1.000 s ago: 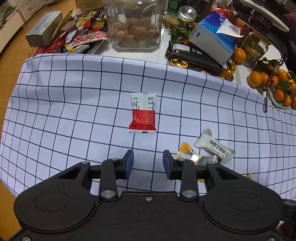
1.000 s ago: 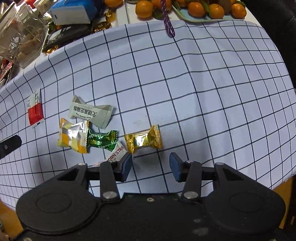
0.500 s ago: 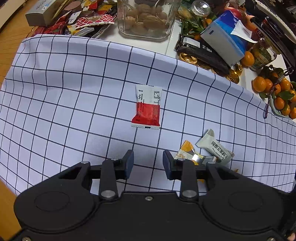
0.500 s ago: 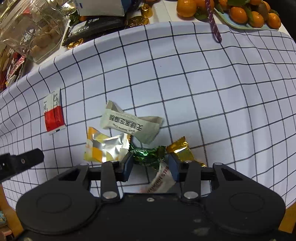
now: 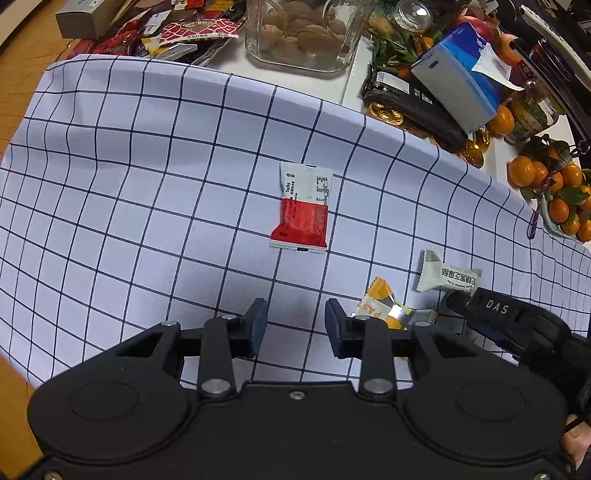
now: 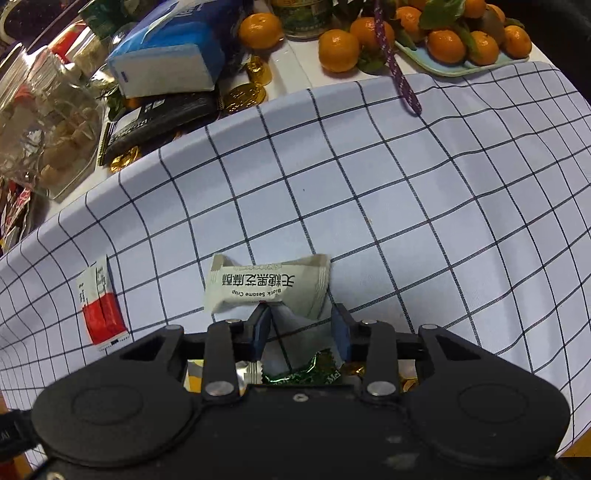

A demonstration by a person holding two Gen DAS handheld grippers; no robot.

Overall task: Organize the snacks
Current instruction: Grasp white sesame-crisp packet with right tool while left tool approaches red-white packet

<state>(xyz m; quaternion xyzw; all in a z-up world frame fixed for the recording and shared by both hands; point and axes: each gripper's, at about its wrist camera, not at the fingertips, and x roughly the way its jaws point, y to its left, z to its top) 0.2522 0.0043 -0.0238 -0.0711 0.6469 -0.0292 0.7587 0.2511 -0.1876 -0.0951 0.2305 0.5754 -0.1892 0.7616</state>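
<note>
From my seat, the biggest thing was the checked cloth (image 5: 147, 184), one sheet draped over the table. Beyond its far edge stood the clutter: one glass jar (image 5: 303, 33) of pale round biscuits, one blue-and-white tissue box (image 5: 458, 85), one dark flat packet (image 5: 413, 107) under it, a tray of mandarins (image 6: 465, 37) whose number I could not count, several gold foil coins (image 6: 243, 94) and one purple cord (image 6: 397, 70) trailing onto the cloth.

On the cloth I counted five wrapped snacks for certain. The red-and-white sachet (image 5: 303, 210) lay alone, well apart from the rest. The grey sesame crisp packet (image 6: 266, 288) lay just ahead of the right gripper (image 6: 301, 326). The other three were mostly cut off by that gripper's body: an orange-and-silver candy (image 5: 376, 306), a green foil candy (image 6: 314, 369) and a gold foil candy (image 6: 354, 369) — only slivers showed in the right wrist view, and I could not read them.

The left gripper (image 5: 295, 325) hovered over bare cloth with a modest gap and nothing between its jaws. The right gripper pointed steeply down among the cluster, its jaws closing; the sesame crisp packet's lower edge sat at the left fingertip (image 6: 262, 321), but the gap showed mainly cloth — I saw no pad pressing on a wrapper.
</note>
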